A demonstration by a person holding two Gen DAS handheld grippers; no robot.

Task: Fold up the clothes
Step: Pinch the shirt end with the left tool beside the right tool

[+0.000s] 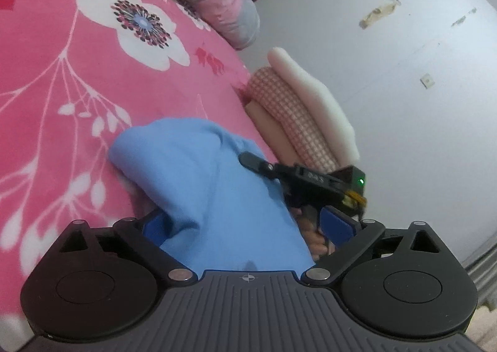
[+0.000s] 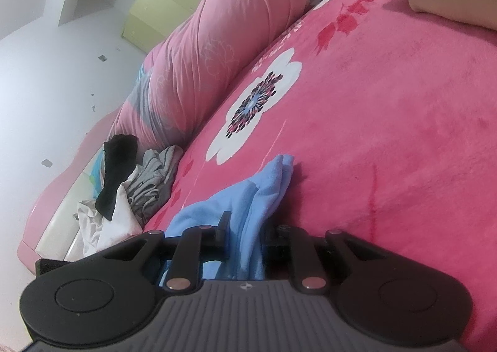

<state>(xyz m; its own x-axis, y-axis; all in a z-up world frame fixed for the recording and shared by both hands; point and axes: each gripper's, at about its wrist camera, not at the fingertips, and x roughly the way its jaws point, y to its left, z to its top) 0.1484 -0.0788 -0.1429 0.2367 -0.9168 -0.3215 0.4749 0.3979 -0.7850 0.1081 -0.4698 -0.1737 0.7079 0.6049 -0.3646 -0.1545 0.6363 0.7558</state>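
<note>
the blue garment (image 1: pixel 198 184) is lying bunched on the pink flowered blanket (image 1: pixel 62 88) that is covering the bed. the left gripper (image 1: pixel 248 227) is standing wide, with its blue pads (image 1: pixel 338 224) far apart. the blue cloth is draping down between them, but they are not pressing on it, so this one is let go. the right gripper (image 2: pixel 245 246) is nearly closed and is pinching a thick fold of the same blue garment (image 2: pixel 264 193) between its fingers. in the left camera the right gripper (image 1: pixel 298 178) is reaching in from the side with a small green light glowing, and a hand (image 1: pixel 313 237) is holding its handle. folded clothes (image 1: pixel 298 116), one checked pink and one cream, are sitting stacked at the blanket's edge. a pink quilt (image 2: pixel 223 51) is lying rolled along the far side. a messy pile of black, grey and white clothes (image 2: pixel 130 184) is waiting near the bed's end.
</note>
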